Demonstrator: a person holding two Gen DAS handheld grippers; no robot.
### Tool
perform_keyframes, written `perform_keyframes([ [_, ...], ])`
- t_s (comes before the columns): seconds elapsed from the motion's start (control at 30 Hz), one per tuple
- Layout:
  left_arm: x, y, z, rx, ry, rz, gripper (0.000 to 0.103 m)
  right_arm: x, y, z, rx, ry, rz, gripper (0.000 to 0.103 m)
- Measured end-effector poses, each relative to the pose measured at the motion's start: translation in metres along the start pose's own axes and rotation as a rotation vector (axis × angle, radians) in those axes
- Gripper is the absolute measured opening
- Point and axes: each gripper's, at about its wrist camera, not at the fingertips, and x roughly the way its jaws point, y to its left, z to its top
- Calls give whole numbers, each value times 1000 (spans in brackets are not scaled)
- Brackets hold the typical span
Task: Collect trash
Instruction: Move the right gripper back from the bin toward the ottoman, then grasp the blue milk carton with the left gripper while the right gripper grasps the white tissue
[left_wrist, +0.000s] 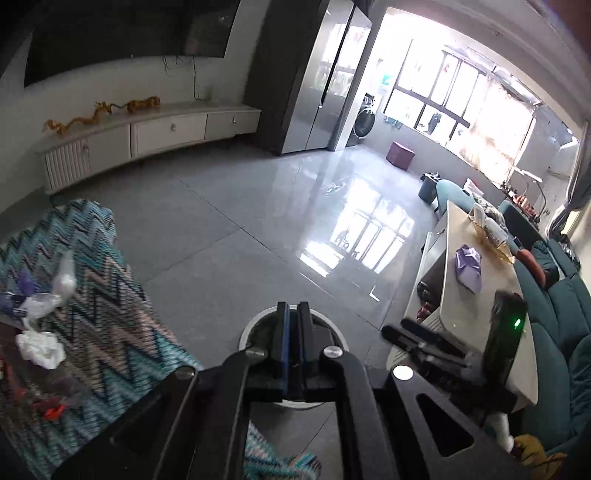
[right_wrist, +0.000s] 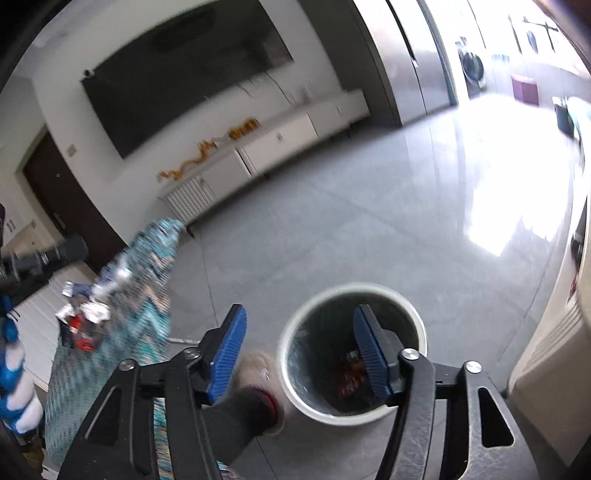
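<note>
Trash bin: white-rimmed, on the grey floor, wrappers visible inside.
Loose trash: crumpled white paper and wrappers on the zigzag-patterned cloth, left of the bin.
Right gripper: released, blue pads spread apart above the bin, nothing between them.
Left gripper: clenched, empty, over the bin.

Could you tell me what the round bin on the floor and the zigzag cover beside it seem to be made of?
The round bin looks like smooth white plastic, judging by its even matte rim; its dark, faintly shiny inside suggests a thin plastic liner, though that is unsure. The zigzag cover looks like woven or knitted cloth: its teal, pink and dark chevron pattern follows soft folds where it drapes.
</note>
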Motion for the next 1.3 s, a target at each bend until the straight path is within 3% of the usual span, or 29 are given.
perform_keyframes([
  [0.1, -31, 5, -7, -10, -35, 19, 6, -25, 30, 13, -41, -56, 33, 64],
  [0.13, -43, 8, -9, -16, -51, 24, 12, -31, 41, 15, -54, -68, 44, 64],
  [0.17, -59, 13, -13, -23, -74, 36, 30, -39, 52, 17, -70, -82, 56, 64],
  [0.23, -85, 19, -20, -33, -123, 66, 56, -52, 74, 21, -107, -104, 74, 64],
  [0.53, -217, 71, -63, -75, -327, 205, 56, -113, 168, 32, -265, -190, 162, 64],
  [0.8, -285, 145, -124, -162, -373, 345, 57, -135, 238, 34, -396, -205, 230, 67],
  [0.93, -295, 182, -147, -207, -352, 405, 64, -118, 264, 30, -434, -160, 266, 68],
  [1.07, -297, 210, -162, -219, -320, 429, 65, -93, 283, 22, -454, -107, 294, 68],
  [1.3, -269, 254, -160, -186, -233, 444, 65, -30, 306, 6, -460, 12, 301, 68],
])
